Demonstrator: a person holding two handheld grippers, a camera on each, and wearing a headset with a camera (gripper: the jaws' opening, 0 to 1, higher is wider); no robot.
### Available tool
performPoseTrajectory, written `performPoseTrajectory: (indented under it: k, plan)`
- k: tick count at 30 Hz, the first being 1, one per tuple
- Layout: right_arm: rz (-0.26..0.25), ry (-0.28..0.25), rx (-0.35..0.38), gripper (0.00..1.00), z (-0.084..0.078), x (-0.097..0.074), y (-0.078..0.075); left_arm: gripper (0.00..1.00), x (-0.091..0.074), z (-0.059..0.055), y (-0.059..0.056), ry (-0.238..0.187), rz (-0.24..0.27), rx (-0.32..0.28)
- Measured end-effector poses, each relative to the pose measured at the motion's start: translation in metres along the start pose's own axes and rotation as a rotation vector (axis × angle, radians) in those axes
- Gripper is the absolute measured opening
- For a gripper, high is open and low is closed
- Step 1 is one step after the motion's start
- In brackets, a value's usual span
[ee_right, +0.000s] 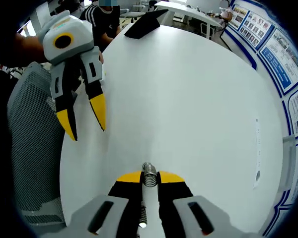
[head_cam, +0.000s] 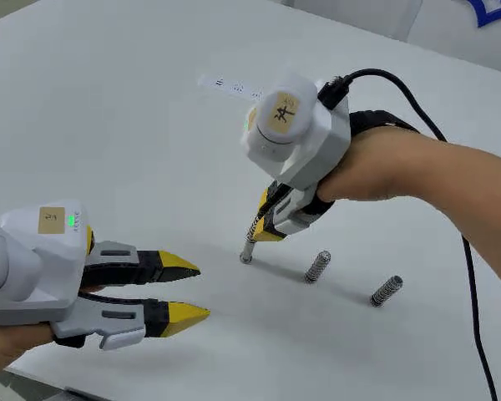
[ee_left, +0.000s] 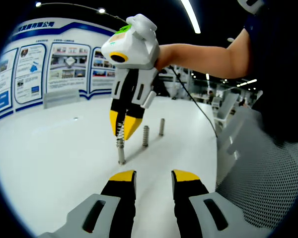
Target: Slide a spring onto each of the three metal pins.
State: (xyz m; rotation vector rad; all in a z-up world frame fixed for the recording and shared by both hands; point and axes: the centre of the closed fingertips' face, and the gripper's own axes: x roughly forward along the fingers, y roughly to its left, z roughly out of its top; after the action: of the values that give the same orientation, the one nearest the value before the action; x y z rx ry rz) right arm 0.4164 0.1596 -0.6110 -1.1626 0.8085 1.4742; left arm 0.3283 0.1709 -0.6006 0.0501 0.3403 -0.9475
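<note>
My right gripper (head_cam: pixel 265 224) points down at the white table (head_cam: pixel 134 150), shut on a small metal spring (head_cam: pixel 255 226) whose lower end sits over the top of an upright metal pin (head_cam: pixel 247 253). In the left gripper view the same spring (ee_left: pixel 119 130) hangs between the right gripper's yellow tips, above the pin (ee_left: pixel 121 154). Two more pins, each with a spring on it (head_cam: pixel 317 266) (head_cam: pixel 386 290), stand to the right. My left gripper (head_cam: pixel 194 291) hovers open to the left, nothing between its jaws. The right gripper view shows the spring (ee_right: pixel 149 174) pinched in its jaws.
A thin white strip (head_cam: pixel 227 85) lies further back on the table. A black cable (head_cam: pixel 451 167) trails from the right gripper along the person's forearm. A mesh chair back (ee_left: pixel 258 178) stands at the table's edge, and wall posters (ee_left: pixel 49 64) lie beyond.
</note>
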Motion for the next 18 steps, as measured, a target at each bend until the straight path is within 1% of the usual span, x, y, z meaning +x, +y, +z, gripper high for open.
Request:
performPoseTrajectory:
  k: [4,7,9,18]
  plan:
    - [0.006,0.005,0.006,0.12,-0.001,0.009,0.001,0.29,0.001,-0.002,0.0,0.005,-0.004,-0.003]
    - [0.007,0.013,0.003,0.12,-0.002,0.012,0.003,0.29,0.002,-0.002,0.0,0.005,-0.006,-0.006]
    - [0.012,0.017,0.007,0.12,-0.004,0.019,0.002,0.29,0.002,-0.003,0.0,0.005,-0.007,-0.008]
    - [0.024,0.015,0.033,0.12,-0.006,0.029,0.004,0.29,0.002,-0.005,0.002,0.005,-0.004,-0.016]
